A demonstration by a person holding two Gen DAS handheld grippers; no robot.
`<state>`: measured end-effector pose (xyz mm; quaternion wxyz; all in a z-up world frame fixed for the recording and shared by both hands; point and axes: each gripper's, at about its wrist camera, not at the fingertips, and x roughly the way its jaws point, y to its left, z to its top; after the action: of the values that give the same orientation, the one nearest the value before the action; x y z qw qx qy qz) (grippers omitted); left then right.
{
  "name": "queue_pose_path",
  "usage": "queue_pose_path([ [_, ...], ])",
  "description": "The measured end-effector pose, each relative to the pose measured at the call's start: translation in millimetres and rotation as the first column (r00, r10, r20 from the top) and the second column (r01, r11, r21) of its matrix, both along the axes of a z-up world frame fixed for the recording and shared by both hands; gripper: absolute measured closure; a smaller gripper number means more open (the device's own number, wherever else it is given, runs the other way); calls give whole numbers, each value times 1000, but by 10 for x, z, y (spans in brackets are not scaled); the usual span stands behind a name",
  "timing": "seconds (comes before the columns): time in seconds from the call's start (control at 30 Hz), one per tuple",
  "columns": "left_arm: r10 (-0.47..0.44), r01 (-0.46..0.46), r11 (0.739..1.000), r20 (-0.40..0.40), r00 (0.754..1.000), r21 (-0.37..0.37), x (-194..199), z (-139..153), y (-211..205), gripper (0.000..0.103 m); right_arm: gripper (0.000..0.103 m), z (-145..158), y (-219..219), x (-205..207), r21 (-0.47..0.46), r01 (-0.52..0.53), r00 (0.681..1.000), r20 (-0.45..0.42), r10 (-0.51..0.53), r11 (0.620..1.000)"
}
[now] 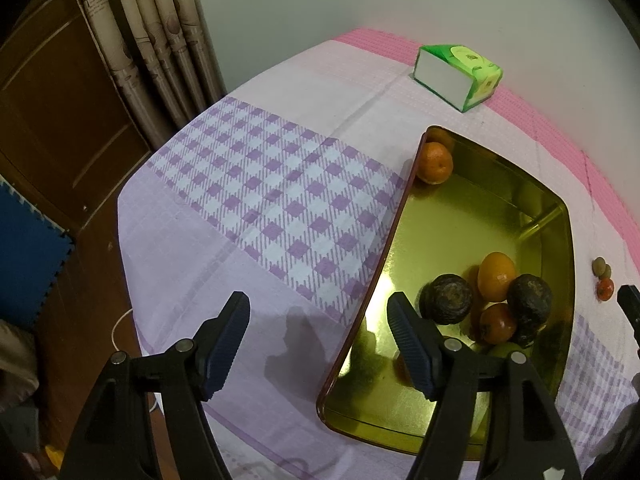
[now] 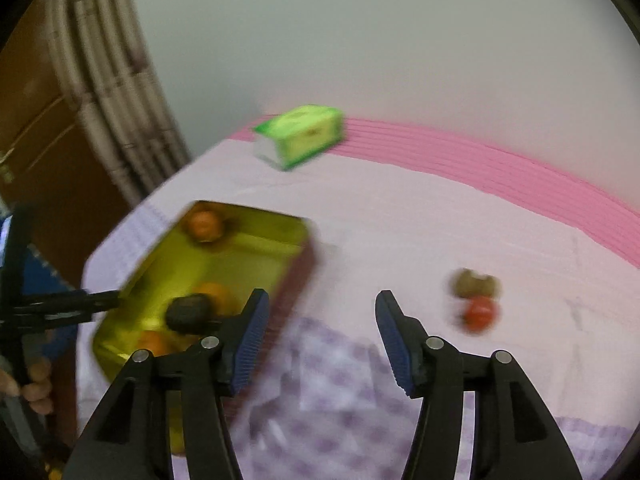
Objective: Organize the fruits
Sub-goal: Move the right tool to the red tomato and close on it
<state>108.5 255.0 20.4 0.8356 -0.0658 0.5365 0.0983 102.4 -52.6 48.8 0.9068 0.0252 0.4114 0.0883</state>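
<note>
Left wrist view looks down on the gold tray (image 1: 536, 216), which holds one orange (image 1: 435, 162) in its far corner and, at the near end, a cluster of another orange (image 1: 496, 277), two dark fruits (image 1: 447, 298) and a red-orange one (image 1: 497, 322). Right of the tray on the tablecloth (image 1: 256, 184) lie a small red fruit (image 2: 480, 312) and two greenish ones (image 2: 474, 283), touching. Beyond the tray sits a green tissue box (image 1: 460, 76). The left gripper (image 1: 318, 320) stands apart over the tray's left rim, empty; the right gripper (image 2: 320, 322) gapes empty too.
</note>
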Motion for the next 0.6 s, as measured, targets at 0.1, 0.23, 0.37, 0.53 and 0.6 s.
queue_pose_path([
  [0.1, -1, 1, 1000, -7, 1000, 6, -6, -23, 1, 35, 47, -111, -295, 31, -33, 77, 997, -22, -78, 996],
  [0.23, -10, 10, 1000, -6, 1000, 21, -15, -22, -17, 35, 47, -281, -622, 86, -46, 158, 986, -51, -160, 986],
  [0.37, -18, 18, 999, -8, 1000, 28, -19, -32, -22, 35, 47, -423, -766, 167, -53, 187, 979, -73, -190, 981],
  [0.53, -24, 24, 999, -13, 1000, 35, -3, -48, -51, 35, 47, -519, -748, 265, -80, 183, 979, -74, -189, 980],
  [0.6, -26, 26, 999, -12, 1000, 37, -6, -49, -49, 35, 47, -539, -726, 290, -101, 188, 978, -66, -195, 977],
])
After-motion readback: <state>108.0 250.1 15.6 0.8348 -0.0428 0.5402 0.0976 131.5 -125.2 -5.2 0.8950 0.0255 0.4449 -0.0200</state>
